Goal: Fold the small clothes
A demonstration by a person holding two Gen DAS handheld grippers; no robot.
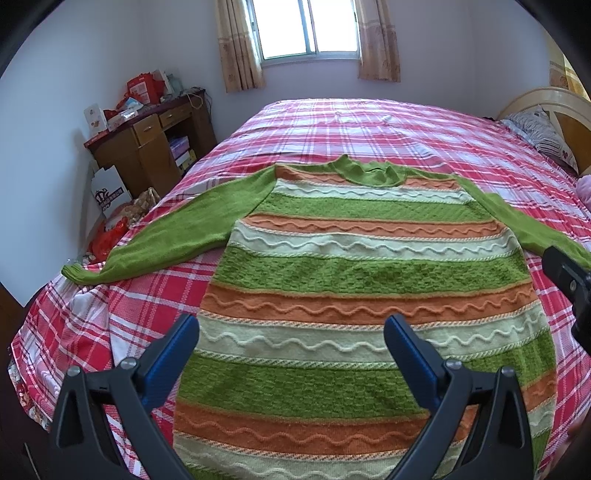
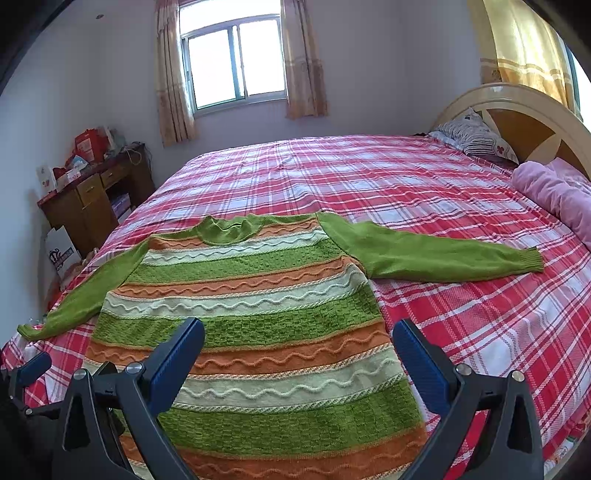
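While no writing anywhere can be read with confidence, the white paper bag at the left of the left wrist view carries a dark crown-like print with a band of lettering too blurred to make out, and the red boxes on the wooden desk show only pale, illegible marks.

Moving rightward, the striped sweater lies flat on the plaid bedspread, collar toward the window, hem toward the cameras at the bottom of the frame. Its left sleeve reaches the bed's left edge, the cuff apparently right at the drop. The left gripper hovers over the lower body of the sweater with its blue pads spread wide, holding nothing.

From the right wrist view, the right gripper is likewise wide apart and empty above the sweater's lower right side. Its right sleeve stretches across open bedspread toward the right of the frame. Beyond the collar a broad stretch of bedspread lies free; at far right sit a patterned pillow, a pink blanket and the headboard.
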